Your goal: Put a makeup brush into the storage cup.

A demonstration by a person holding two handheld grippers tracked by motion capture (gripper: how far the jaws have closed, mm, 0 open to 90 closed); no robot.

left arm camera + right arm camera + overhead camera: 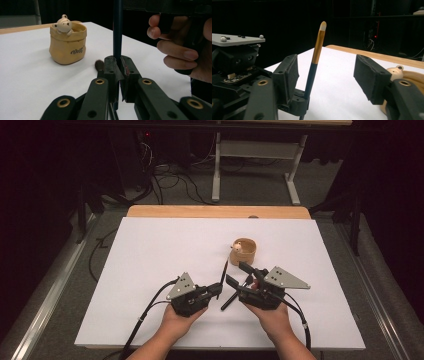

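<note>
Clamping a slim dark-handled makeup brush [117, 30] upright, the left gripper [119, 72] faces the right gripper [327, 75], whose foam-padded jaws gape empty.

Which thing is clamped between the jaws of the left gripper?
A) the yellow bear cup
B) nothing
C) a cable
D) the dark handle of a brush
D: in the left gripper view, the left gripper has its jaws closed on the brush handle, apart from the bear cup.

a small dark logo on the yellow pot [67, 45], too blurred to read.
</note>
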